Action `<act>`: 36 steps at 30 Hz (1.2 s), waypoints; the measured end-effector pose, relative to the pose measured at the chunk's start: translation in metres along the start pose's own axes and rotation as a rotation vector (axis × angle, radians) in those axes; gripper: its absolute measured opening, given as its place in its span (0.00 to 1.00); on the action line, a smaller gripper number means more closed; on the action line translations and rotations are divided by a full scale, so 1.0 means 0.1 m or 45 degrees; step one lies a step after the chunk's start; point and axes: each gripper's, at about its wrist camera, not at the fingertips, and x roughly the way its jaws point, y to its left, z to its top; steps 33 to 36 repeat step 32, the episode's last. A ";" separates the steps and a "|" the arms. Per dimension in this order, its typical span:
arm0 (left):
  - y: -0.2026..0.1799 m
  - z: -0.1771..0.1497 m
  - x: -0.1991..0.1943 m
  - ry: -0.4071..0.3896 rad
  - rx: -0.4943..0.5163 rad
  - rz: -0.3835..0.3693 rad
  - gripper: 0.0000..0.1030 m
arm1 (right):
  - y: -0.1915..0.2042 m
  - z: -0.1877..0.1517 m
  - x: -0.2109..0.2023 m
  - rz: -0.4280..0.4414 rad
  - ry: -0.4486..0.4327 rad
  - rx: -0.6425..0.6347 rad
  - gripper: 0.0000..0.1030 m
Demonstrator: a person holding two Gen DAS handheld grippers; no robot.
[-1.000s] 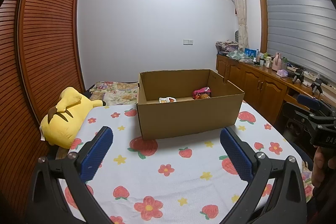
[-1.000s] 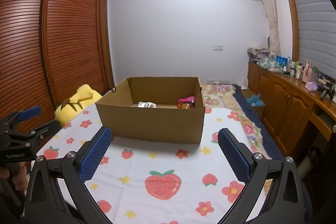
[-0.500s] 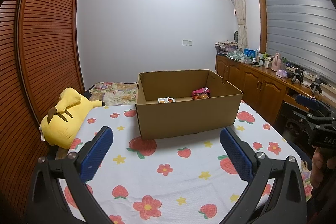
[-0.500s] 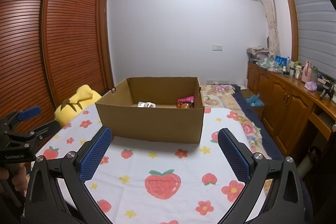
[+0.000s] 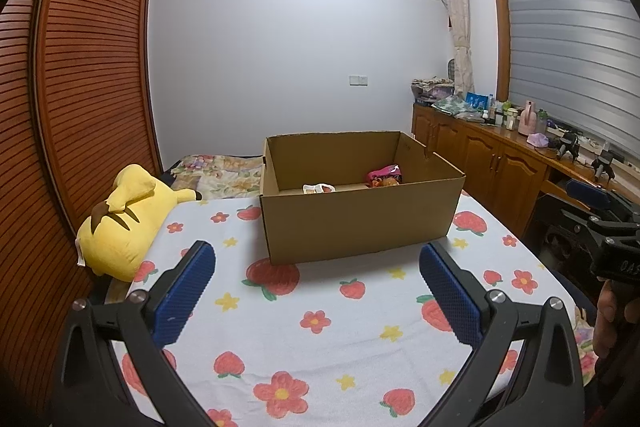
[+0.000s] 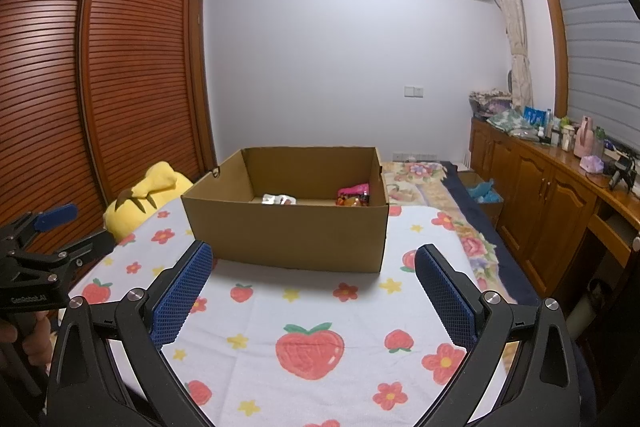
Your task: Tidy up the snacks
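1. The left gripper (image 5: pixel 316 291) is held level above the strawberry-and-flower printed cloth (image 5: pixel 320 347), jaws spread wide, holding and touching nothing.
2. The right gripper (image 6: pixel 314 291) is posed the same: wide open, empty.
3. The open brown cardboard box (image 5: pixel 360 223) stands on the cloth straight ahead of both grippers.
4. Inside, at the far wall: a pink snack packet (image 5: pixel 385 175) and a white snack packet (image 5: pixel 318 189), apart.

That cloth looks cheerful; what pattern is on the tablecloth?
The tablecloth is white with red strawberries, red flowers and small yellow stars, clearest in the right wrist view.
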 end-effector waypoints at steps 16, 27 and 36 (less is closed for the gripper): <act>0.04 -0.02 0.02 0.002 0.000 0.004 1.00 | 0.00 -0.01 -0.01 0.000 0.000 0.004 1.00; 0.06 -0.03 0.02 0.004 -0.001 0.007 1.00 | 0.00 -0.02 -0.02 -0.001 0.001 0.006 1.00; 0.06 -0.03 0.02 0.006 -0.002 0.007 1.00 | 0.00 -0.01 -0.02 -0.001 0.001 0.004 1.00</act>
